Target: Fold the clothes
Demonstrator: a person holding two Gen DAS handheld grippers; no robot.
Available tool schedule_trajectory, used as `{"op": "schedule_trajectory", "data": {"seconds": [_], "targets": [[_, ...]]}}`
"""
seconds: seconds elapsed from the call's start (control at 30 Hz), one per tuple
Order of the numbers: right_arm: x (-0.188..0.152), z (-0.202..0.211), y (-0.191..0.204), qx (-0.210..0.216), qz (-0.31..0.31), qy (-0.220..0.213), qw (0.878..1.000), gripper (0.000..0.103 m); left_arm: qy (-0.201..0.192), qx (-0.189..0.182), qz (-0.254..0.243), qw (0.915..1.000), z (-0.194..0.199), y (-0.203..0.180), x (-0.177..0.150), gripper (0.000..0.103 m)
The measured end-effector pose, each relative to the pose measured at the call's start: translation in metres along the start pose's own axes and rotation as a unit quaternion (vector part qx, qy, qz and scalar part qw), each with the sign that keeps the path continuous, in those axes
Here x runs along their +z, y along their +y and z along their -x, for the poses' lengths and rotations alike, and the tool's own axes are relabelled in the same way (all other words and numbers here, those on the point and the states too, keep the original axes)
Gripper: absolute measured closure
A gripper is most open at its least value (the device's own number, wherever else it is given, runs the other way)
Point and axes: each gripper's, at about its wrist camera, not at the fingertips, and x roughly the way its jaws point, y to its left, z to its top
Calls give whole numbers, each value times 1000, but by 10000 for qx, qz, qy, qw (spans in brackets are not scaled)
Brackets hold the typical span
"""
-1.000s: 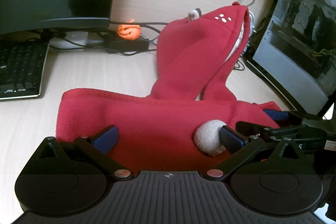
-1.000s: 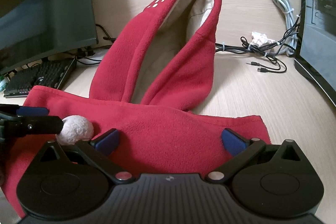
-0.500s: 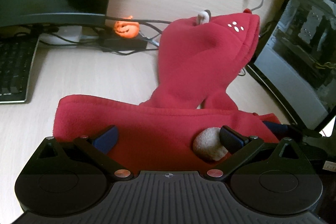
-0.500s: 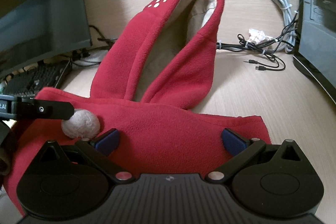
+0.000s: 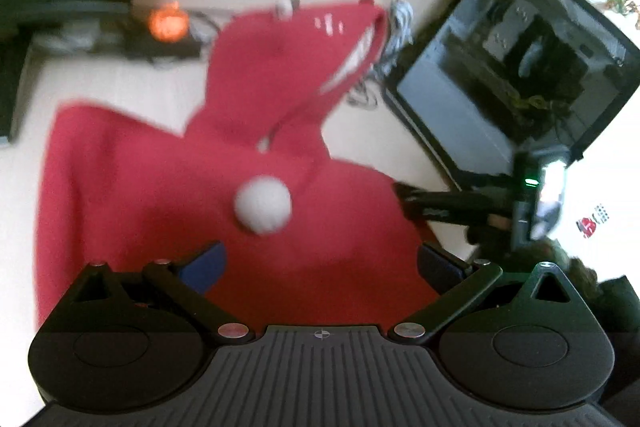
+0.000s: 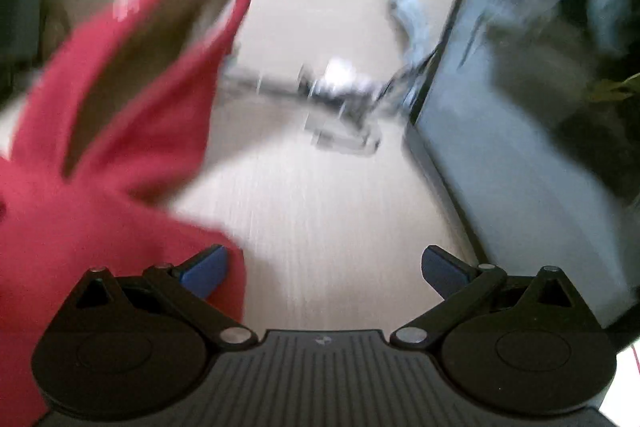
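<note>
Two tongs: both stand wide apart, nothing between their blue pads.
Left tongs [image 5: 320,267]: poised over the near part of the red garment, not pinching it.
Right tongs [image 6: 322,269]: over bare bench [image 6: 332,219], the left pad just at the garment's right edge; this view is badly blurred.
Red hooded garment [image 5: 168,195]: spread flat on the bench, body as a broad band, hood [image 5: 280,75] pointing away toward the cables, pale lining showing at its opening.
Pompom [image 5: 263,203]: pale and round, resting on the red body below the hood's neck.
Handling: looks like soft fleece, light and limp; I judge it will drape and bunch rather than hold a crease, and not slip much.
Where to grip: the outer edges or corners of the body, one per side; the hood by its rim.
Stage: the flat band fits either a partly folded body or one merely laid out.
</note>
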Motion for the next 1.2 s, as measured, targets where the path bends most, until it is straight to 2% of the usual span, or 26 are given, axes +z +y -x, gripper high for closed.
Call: {"op": "schedule_trajectory", "data": {"seconds": [0.07, 0.17, 0.27, 0.37, 0.47, 0.57, 0.63, 0.73, 0.87, 1.0, 1.07, 1.2], "targets": [[-7, 6, 7, 10, 30, 45, 10000, 0, 169, -6, 48, 9998, -7, 1, -5, 0], [-16, 16, 19, 26, 75, 114, 9999, 0, 339, 299, 128, 9989, -19, 11, -9, 0], [-26, 25, 30, 41, 121, 182, 9998, 0, 206, 593, 216, 9978, -20, 24, -2, 0], [-37, 39, 45, 82, 212, 219, 9995, 0, 114, 910, 85, 9957, -23, 36, 10, 0], [-44, 62, 74, 342, 404, 196, 9984, 0, 77, 1332, -149, 9909, -25, 51, 23, 0], [-48, 84, 112, 857, 647, 137, 9941, 0, 43, 1728, -278, 9846, -24, 65, 36, 0], [-49, 99, 135, 1312, 905, 27, 9872, 0, 1, 1698, -151, 9854, -10, 72, 38, 0], [-44, 119, 143, 1764, 1042, -195, 9786, 0, -73, 1638, 31, 9865, 10, 82, 40, 0], [-21, 134, 108, 1555, 594, -564, 9844, 0, -248, 1262, 117, 9916, 39, 72, 23, 0], [9, 128, 67, 1055, -86, -901, 9903, 0, -157, 968, 233, 9949, 36, 59, 3, 0], [23, 116, 56, 676, -276, -989, 9924, 0, -73, 1030, 256, 9943, 27, 53, -6, 0], [47, 89, 52, 322, -328, -1095, 9929, 0, -103, 1325, 58, 9911, 10, 39, -12, 0]]}}
